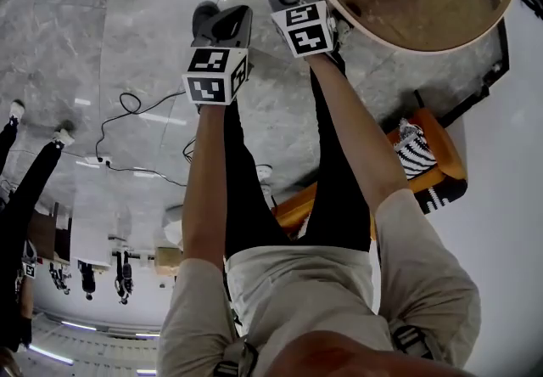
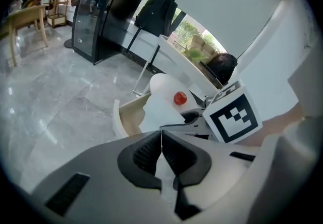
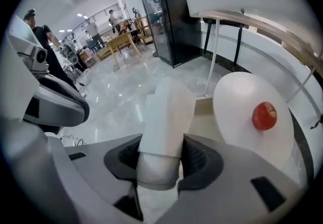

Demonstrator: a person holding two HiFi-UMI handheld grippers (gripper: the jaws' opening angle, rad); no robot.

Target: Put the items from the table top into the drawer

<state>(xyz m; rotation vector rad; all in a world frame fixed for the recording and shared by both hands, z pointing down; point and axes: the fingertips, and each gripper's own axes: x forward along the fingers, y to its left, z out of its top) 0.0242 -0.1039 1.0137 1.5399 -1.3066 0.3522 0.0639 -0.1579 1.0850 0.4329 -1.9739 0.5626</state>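
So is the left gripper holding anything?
No, in the left gripper view the left gripper has its fingers pressed together with nothing between them.

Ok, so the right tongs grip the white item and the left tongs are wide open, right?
No: the left tongs are shut with nothing between them, as the left gripper view shows. The right tongs do grip the white item.
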